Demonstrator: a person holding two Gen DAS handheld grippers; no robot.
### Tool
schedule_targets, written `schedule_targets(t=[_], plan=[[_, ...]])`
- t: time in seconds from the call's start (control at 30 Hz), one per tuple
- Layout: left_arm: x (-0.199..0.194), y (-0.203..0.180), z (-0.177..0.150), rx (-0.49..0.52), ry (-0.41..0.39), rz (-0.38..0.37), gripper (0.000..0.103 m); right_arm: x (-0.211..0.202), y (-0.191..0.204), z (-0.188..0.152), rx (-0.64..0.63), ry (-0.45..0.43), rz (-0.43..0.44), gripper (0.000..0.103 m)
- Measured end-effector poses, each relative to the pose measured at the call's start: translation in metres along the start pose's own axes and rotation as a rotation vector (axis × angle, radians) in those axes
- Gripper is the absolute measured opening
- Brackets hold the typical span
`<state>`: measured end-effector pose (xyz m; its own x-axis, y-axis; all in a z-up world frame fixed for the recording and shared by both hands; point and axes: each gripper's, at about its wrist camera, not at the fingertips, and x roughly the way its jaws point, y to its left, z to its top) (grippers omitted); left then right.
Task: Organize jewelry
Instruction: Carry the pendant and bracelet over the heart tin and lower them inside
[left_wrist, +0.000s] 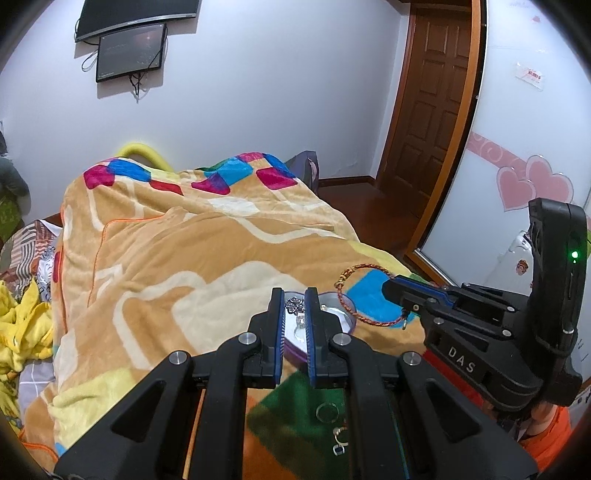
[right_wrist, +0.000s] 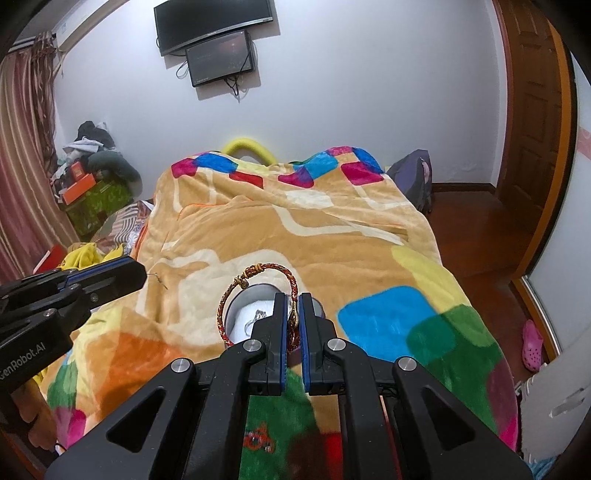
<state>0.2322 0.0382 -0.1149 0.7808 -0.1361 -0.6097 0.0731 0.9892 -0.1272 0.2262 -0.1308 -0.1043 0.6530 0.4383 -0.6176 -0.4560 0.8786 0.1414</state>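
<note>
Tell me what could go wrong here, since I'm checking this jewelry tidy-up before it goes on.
1. The right gripper pinches the braided bracelet at one spot, so the loop may snag the round box rim.
2. The left gripper holds a thin silver chain that could slip out.
3. Loose rings on the soft blanket could get lost in its folds.

white walls (right_wrist: 369, 92), two dark wall screens (right_wrist: 218, 37), a brown wooden door (left_wrist: 432, 96), reddish wood floor (right_wrist: 476, 229), striped curtain (right_wrist: 26, 155).
</note>
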Motion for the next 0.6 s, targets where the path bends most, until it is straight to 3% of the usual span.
schedule_targets(t=[0.37,0.6], plan=[[0.042,0.009,0.007,-0.019,0.054,-0.022,0.009,0.036,-0.004,0.004,-0.011,0.06,0.028,0.005],[0.075,0.012,0.0,-0.025,0.128,-0.047,0.009,0.057,-0.006,0.002,-0.02,0.126,0.06,0.005]])
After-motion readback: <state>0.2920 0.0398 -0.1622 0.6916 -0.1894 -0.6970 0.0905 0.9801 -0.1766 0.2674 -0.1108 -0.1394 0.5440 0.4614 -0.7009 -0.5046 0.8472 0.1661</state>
